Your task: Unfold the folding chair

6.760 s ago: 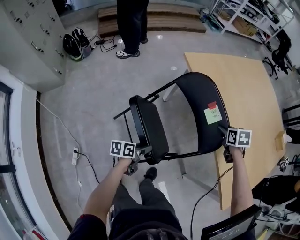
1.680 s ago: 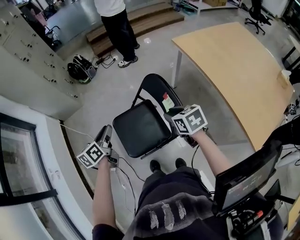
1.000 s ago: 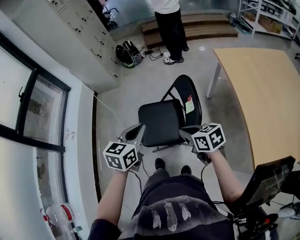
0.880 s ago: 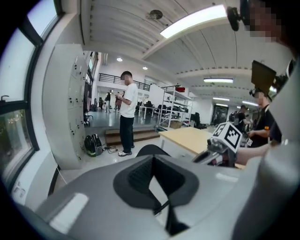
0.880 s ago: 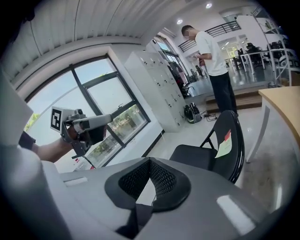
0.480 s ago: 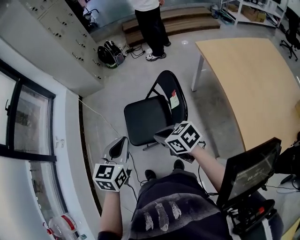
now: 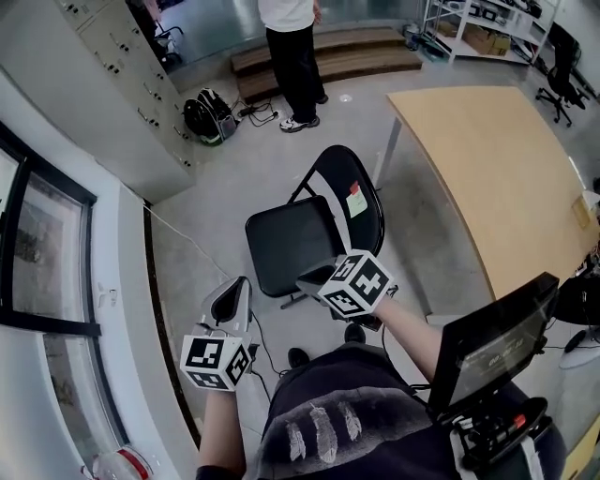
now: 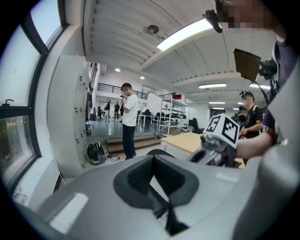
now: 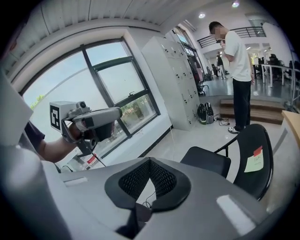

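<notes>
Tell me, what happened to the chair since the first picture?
The folding chair was half folded, held by both grippers. Now it stands open on the floor, seat flat. The left gripper and right gripper let go and pulled back, jaws shut and empty. The wooden table and the chair's note stayed.

black chair (image 7: 291,242), green note (image 7: 355,202), tan table (image 7: 487,159)

Lab/office w/ lockers (image 7: 108,80), racks (image 7: 473,26)
</notes>
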Tool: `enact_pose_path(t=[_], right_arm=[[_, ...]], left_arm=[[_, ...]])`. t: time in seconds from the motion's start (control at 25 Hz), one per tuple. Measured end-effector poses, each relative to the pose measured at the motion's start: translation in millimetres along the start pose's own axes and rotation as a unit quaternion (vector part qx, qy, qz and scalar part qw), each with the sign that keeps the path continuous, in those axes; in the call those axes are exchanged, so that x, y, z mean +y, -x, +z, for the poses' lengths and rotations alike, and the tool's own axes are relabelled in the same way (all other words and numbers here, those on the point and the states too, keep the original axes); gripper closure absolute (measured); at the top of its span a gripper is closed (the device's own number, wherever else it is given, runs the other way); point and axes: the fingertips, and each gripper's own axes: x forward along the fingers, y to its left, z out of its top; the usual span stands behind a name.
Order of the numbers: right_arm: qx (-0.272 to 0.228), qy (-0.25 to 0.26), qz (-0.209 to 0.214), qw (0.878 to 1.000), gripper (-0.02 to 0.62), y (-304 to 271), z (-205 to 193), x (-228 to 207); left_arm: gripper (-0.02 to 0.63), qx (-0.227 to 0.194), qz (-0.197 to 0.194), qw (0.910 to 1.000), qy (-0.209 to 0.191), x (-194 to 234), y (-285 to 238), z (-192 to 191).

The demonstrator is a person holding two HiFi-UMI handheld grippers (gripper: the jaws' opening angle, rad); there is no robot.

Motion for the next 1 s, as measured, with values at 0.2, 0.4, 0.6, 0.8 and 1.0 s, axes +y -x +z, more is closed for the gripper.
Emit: enact_pose_path(t=[0.2,0.4,0.6,0.8,1.0], right_arm=[[0.002,0.01,-0.018,1.0,0.595,-27.3,19.7,31.9],[0.006,0.016,-0.033,0.999,0.595,-50.8,25.3,64.1],[0.009,0.003,-0.046,0.999,0.595,-68.3,16.6,83.7],[0.011,0.003,-0.055,0.998,0.595,-67.5,18.7,91.9],[0.019,0.014,-0.059,0.998,0.595,-65.0,21.1,83.5]], left_arm=[[0.604,-0.016,-0.015,0.9997,0.014,36.4,27.2,-3.4],[0.604,-0.016,-0.042,0.9986,0.028,56.5,45.9,-19.7],[0.604,-0.007,-0.072,0.9969,0.033,66.9,55.6,-33.9],[0.604,-0.008,-0.085,0.9959,0.029,66.9,58.9,-29.9],[0.604,-0.005,-0.084,0.9958,0.036,65.3,53.2,-33.7]])
